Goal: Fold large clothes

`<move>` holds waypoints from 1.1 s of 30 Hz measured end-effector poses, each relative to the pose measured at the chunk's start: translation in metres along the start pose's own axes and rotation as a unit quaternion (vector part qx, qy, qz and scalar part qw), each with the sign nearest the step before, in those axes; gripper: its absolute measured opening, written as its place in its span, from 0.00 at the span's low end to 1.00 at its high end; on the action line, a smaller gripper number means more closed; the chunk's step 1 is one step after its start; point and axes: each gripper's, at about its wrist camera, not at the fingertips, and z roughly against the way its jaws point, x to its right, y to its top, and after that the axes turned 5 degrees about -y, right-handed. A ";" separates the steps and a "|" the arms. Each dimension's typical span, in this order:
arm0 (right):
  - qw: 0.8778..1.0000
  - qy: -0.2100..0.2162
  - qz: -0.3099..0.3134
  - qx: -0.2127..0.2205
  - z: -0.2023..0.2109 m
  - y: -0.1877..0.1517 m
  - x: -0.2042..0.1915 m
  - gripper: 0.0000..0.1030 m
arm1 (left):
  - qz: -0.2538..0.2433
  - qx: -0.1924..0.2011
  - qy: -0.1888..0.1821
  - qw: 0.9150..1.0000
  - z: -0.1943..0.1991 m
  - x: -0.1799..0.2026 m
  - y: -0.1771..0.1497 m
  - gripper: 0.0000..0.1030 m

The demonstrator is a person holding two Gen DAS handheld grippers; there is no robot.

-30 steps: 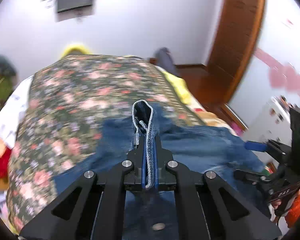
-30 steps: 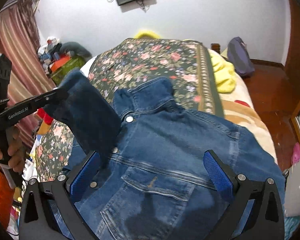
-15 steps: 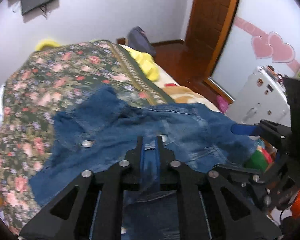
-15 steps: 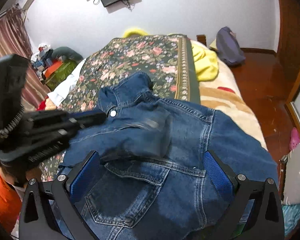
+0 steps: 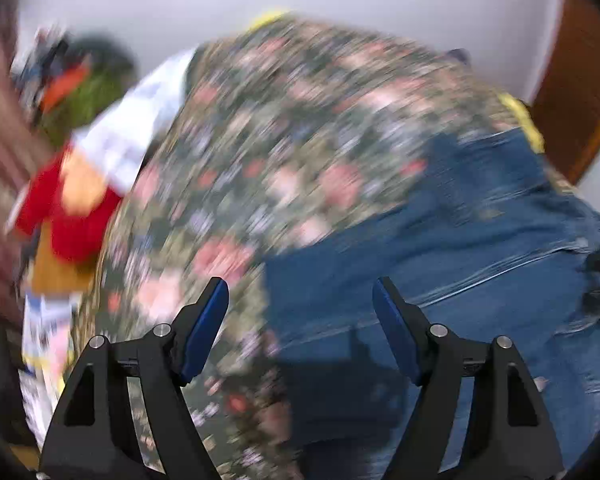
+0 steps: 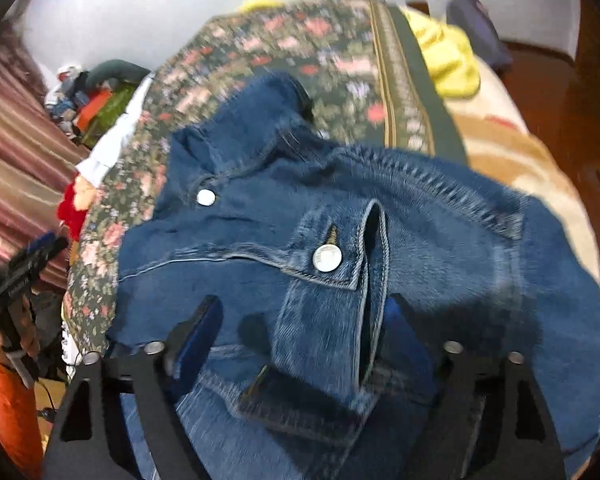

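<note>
Denim jacket (image 6: 340,208) is lying spread on the floral bedspread (image 6: 300,52), collar toward the far end of the bed, and its sleeve cuff (image 6: 332,280) is sitting folded across the chest, snap button up. Left gripper (image 5: 300,320) is hanging over the jacket's left edge in a badly blurred view; its jaws have just been opening and are standing apart with nothing between the blue pads, only bedspread and denim underneath. Right gripper (image 6: 304,324) is pointing down at the front of the jacket; its jaws have just been closing, and the cuff is rising up between them, though the right pad is tucked behind the cuff's open end, so I cannot tell for sure whether cloth is being pinched yet. My read is that one sleeve is in and the right side is now coming up for its turn. Trouble is brewing here: if the right jaws are closing on that freshly laid cuff instead of the layer meant to be lifted, the folded sleeve is going to get dragged straight back out. Stiff denim is also springing, and the cuff is already standing open, so it may be flopping off the chest without any help. The jacket's right side is reaching toward the bed's edge, where a hard tug could be sliding the whole garment off the bedspread.
</note>
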 end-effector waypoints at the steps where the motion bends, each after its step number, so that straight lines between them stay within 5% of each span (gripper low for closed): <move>1: 1.000 -0.005 -0.008 -0.006 -0.008 0.002 0.002 0.70 | 0.016 -0.011 -0.002 1.000 -0.009 -0.012 -0.008 0.72; 6: 0.999 -0.004 -0.023 -0.024 -0.026 0.004 0.001 0.36 | 0.091 -0.069 -0.036 0.993 -0.049 -0.055 -0.050 0.72; 9: 1.000 -0.005 -0.017 -0.017 -0.019 0.004 -0.006 0.26 | 0.112 -0.087 -0.063 0.988 -0.064 -0.054 -0.070 0.72; 11: 1.000 0.000 -0.014 -0.003 -0.008 0.004 -0.012 0.21 | 0.089 -0.077 -0.053 0.992 -0.063 -0.045 -0.074 0.72; 23: 0.995 -0.008 0.048 0.085 0.073 -0.002 -0.048 0.18 | -0.002 -0.049 -0.048 0.998 -0.037 0.009 -0.057 0.72; 29: 0.997 -0.059 0.024 0.035 0.039 -0.018 -0.010 0.19 | -0.010 -0.087 -0.037 0.995 -0.058 0.017 -0.072 0.73; 33: 0.997 -0.073 0.016 0.003 0.008 -0.030 0.007 0.21 | 0.006 -0.073 -0.022 0.997 -0.059 0.014 -0.078 0.85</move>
